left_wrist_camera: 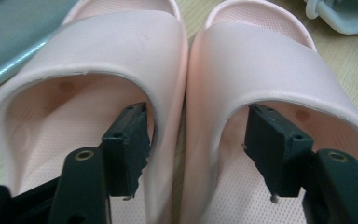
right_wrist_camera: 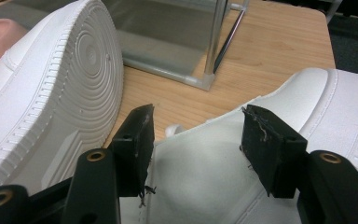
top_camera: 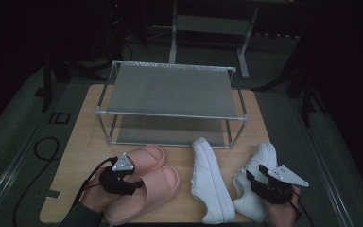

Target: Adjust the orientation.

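On the wooden table (top_camera: 80, 142), front edge, two pairs of shoes are sitting below a two-tier metal shoe rack (top_camera: 170, 101). Left gripper (top_camera: 120, 182) is reaching into the pink slides (top_camera: 146, 182): in the left gripper view its jaws are standing open, one inside each slide's strap opening, straddling the two inner strap walls where left slide (left_wrist_camera: 98, 56) and right slide (left_wrist_camera: 265, 60) are touching. Looks like a set-up for pinching both slides together as one pair, though nothing is being clamped yet.

Right gripper (top_camera: 267, 184) is hovering over the right white sneaker (top_camera: 255, 182), jaws open, spread across the tongue and collar area (right_wrist_camera: 200, 154); pads are not pressing on it as far as I can tell. The other white sneaker (top_camera: 210, 182) is lying tipped on its side, sole facing the right gripper's camera (right_wrist_camera: 51, 93), just beside the upright one.

Rack: both shelves are sitting bare, upper mesh tier and lower tier alike; it is standing just behind the shoes, near the toes. Likely destination for both pairs, judging by the layout.
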Motion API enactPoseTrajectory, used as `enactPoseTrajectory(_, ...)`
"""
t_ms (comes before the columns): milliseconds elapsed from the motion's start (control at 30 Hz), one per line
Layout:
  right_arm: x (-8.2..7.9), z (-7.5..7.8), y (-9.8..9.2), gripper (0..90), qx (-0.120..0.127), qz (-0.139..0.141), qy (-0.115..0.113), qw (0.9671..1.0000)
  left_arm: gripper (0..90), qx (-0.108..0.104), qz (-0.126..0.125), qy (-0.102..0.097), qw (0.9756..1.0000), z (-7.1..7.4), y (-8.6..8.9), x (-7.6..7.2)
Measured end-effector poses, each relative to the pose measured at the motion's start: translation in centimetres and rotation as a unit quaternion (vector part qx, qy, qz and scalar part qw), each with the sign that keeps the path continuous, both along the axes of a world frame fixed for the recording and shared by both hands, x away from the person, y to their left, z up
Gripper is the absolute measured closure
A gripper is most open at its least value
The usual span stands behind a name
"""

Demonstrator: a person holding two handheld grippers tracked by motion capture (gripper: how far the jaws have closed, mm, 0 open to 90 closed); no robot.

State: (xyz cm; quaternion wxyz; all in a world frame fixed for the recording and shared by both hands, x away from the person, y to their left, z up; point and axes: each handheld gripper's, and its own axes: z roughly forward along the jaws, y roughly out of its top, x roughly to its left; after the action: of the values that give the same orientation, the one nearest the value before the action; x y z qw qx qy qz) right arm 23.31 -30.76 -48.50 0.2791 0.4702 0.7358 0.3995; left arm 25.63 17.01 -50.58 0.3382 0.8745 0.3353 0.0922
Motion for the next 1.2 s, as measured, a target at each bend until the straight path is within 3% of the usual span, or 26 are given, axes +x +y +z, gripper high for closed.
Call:
enactPoseTrajectory(367, 0.01, 0.00, -0.01, 43.3, 0.001, 0.000, 0.000, 1.0000, 47.6, 0.005, 0.002, 0.003, 1.0000, -0.25, -0.15, 0.47)
enactPoseTrajectory(667, 0.02, -0.01, -0.06, 43.5, 0.002, 0.001, 0.000, 1.0000, 55.4, 0.030, 0.010, -0.001, 0.9995, -0.62, -0.67, 0.68)
enactPoseTrajectory(1200, 0.01, -0.01, -0.13, 43.3, 0.003, 0.002, 0.000, 1.0000, 70.0, 0.024, 0.008, 0.002, 0.9997, -0.59, -0.41, 0.88)
